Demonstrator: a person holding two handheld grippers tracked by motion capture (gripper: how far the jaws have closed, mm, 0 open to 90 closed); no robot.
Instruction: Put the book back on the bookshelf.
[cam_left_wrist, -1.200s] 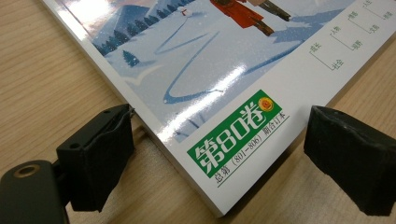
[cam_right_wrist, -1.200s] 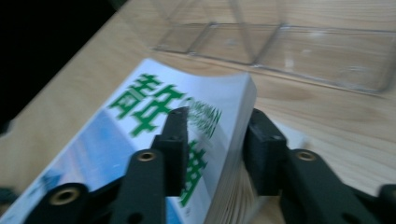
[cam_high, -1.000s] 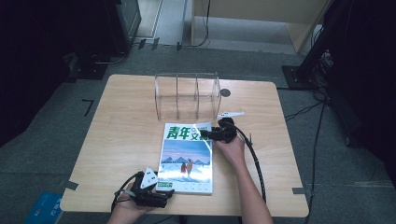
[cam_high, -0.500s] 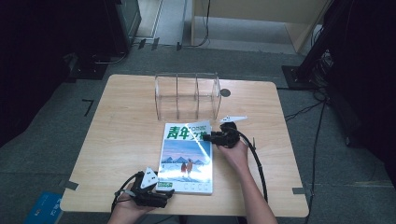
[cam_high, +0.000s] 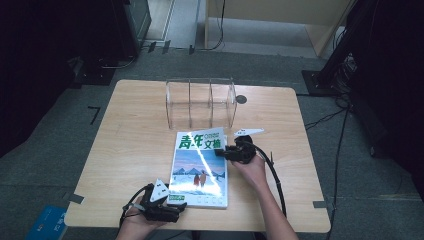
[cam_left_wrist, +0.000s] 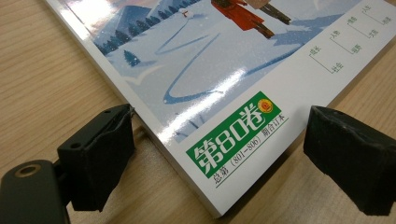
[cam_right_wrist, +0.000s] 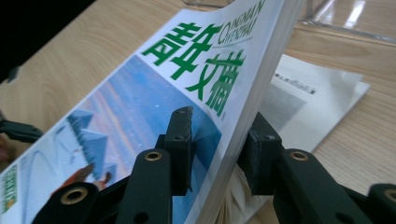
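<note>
— Where does the glossy snow-scene magazine (cam_high: 200, 167) lie?
— On the pale wooden table (cam_high: 130, 150), at six o'clock of the clear plastic divider rack (cam_high: 201, 102).
— Anything else?
— A round dark disc (cam_high: 241, 99) at three o'clock of that rack.

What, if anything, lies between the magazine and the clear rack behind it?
Nothing visible: bare table separates the magazine from the clear rack. The right tongs already clamp its edge; the left tongs straddle its near corner, open.

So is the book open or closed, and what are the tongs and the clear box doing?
Book: partly lifted, bottom sheet lying flat on the table.
Right tongs: shut on the book's raised edge.
Left tongs: open, a jaw either side of the book's near corner.
Clear rack: upright, empty.
</note>
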